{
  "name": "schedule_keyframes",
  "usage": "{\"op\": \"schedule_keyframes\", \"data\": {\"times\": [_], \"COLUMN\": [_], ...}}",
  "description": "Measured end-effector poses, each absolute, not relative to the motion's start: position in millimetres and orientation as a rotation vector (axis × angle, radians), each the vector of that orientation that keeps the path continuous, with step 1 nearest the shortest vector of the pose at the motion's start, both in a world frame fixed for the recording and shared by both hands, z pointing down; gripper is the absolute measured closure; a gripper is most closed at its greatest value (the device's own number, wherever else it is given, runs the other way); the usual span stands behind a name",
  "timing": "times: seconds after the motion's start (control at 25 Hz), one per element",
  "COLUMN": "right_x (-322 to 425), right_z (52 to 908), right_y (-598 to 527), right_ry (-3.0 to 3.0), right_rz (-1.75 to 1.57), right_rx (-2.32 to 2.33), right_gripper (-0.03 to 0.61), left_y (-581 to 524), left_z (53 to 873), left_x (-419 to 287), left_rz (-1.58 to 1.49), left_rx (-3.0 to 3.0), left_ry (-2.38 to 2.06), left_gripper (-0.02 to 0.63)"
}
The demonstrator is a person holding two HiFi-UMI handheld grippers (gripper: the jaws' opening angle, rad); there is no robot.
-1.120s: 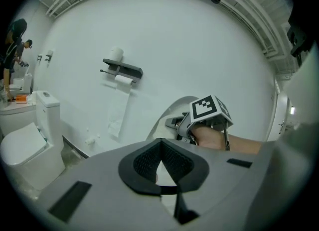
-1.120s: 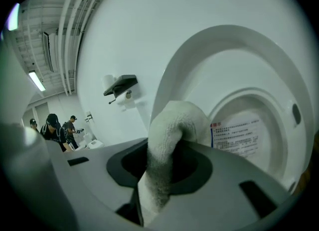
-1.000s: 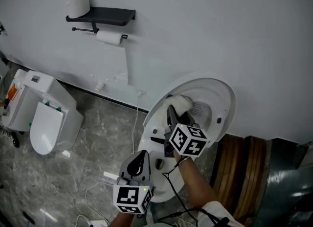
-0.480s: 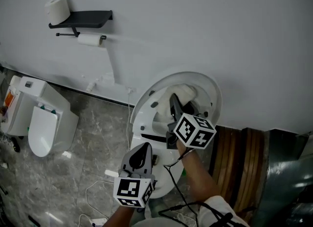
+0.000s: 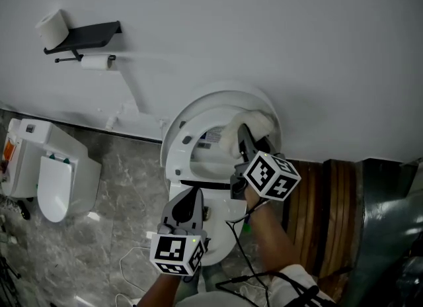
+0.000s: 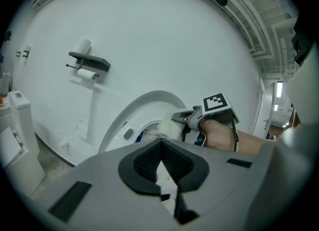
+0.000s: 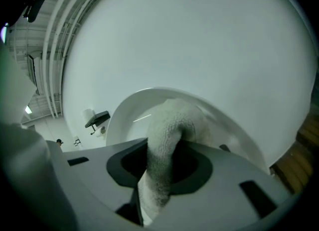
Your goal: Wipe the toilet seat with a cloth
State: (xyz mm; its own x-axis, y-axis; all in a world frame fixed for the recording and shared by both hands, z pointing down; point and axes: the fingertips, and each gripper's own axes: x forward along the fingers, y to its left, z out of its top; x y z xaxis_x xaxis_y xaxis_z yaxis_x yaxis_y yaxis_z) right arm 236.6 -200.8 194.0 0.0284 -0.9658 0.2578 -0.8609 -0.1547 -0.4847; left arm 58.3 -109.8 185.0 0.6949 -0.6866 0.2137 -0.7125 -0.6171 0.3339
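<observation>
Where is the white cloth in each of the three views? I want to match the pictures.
Head view: the cloth is right of centre, at the upper right rim of the raised toilet lid.
Left gripper view: the cloth is just right of centre, before the lid.
Right gripper view: the cloth is at lower centre, clamped between the jaws.
Shared landmark: the black wall shelf, left of the toilet in all three views.

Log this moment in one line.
right gripper: shut on fluffy white cloth | cloth: against raised white toilet seat | left gripper: shut, empty
</observation>
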Motion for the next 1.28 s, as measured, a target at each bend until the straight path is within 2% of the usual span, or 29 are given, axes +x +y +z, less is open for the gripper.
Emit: {"op": "schedule_keyframes", "data": {"times": [0.32, 0.48, 0.92, 0.96, 1.0, 1.16, 1.28], "right_x": [249.9, 244.7, 262.8, 265.3, 268.2, 276.4, 279.1], "right_z": [202.6, 191.7, 167.5, 171.0, 174.9, 184.3, 193.5], "right_y": [-195.5, -188.5, -73.3, -57.8, -42.9, 1.5, 24.8], "right_ry": [1.898, 1.899, 1.932, 1.906, 1.871, 1.754, 1.681], "right_rz": [-0.824, -0.866, -0.868, -0.893, -0.918, -0.971, -1.007], "right_rx": [-2.07, -1.798, -1.628, -1.627, -1.626, -1.642, -1.651], "right_gripper": [0.476, 0.477, 0.477, 0.477, 0.477, 0.477, 0.477], "left_y": [-109.0, -114.6, -195.9, -204.1, -211.7, -236.8, -253.5], "left_z": [179.3, 179.1, 156.1, 157.8, 160.9, 174.0, 181.5], "left_x": [78.6, 91.6, 124.2, 127.1, 130.3, 143.7, 150.4], "left_rz": [0.093, 0.108, 0.337, 0.385, 0.443, 0.601, 0.654], "left_rx": [2.554, 2.562, 2.858, 2.88, 2.896, 2.926, 2.943], "left_ry": [-1.063, -0.915, -0.826, -0.837, -0.84, -0.841, -0.917], "left_gripper": [0.617, 0.617, 0.613, 0.593, 0.539, 0.434, 0.279]}}
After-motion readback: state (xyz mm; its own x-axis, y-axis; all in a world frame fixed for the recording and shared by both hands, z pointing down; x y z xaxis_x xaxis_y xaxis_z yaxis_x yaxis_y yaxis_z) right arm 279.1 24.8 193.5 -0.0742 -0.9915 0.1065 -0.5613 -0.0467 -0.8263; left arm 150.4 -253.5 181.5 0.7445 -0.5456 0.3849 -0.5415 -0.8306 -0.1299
